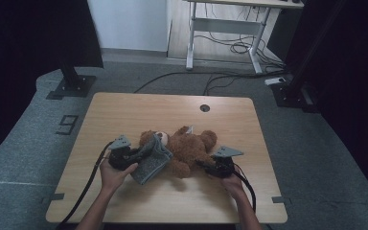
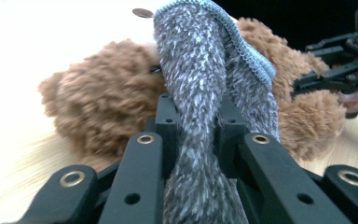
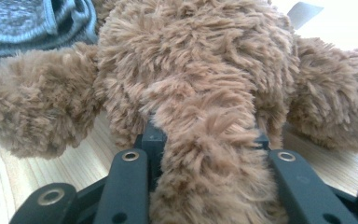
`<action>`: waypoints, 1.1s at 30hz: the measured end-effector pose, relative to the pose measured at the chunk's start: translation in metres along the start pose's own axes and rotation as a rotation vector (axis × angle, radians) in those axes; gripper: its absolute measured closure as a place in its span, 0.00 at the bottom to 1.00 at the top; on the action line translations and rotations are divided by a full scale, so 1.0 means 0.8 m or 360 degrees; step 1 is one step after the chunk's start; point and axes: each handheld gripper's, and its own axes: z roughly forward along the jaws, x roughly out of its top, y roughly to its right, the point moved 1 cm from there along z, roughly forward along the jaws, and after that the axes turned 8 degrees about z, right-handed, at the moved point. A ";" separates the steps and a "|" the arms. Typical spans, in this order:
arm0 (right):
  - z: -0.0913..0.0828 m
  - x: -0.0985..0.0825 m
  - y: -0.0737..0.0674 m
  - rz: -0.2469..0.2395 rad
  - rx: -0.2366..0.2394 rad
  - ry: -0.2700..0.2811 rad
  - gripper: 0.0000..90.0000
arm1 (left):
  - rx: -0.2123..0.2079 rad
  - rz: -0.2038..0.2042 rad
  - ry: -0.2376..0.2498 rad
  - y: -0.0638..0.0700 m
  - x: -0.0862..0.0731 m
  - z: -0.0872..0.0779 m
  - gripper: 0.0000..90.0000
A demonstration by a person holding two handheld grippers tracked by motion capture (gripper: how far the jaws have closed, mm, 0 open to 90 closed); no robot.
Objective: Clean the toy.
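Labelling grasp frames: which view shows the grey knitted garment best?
High view: the whole grey knitted garment lies over the teddy bear, gripped by the left gripper. Left gripper view shows a bunched fold between its jaws; right gripper view shows just a corner top left.

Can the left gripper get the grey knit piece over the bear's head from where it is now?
Probably yes: the left gripper is clamped on the grey knit piece, whose open edge lies against the teddy bear head, nothing between.
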 end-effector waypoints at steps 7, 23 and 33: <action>0.001 0.000 -0.001 0.0003 -0.0003 0.0016 0.71 | -0.0163 0.0072 0.0055 0.042 0.038 0.037 0.84; 0.001 -0.002 0.000 -0.0014 0.0028 0.0011 0.71 | -0.0268 0.0150 -0.0037 0.101 0.041 0.114 0.84; 0.000 -0.002 0.000 -0.0015 0.0044 0.0011 0.71 | -0.0153 0.0147 -0.0041 0.084 0.032 0.098 0.84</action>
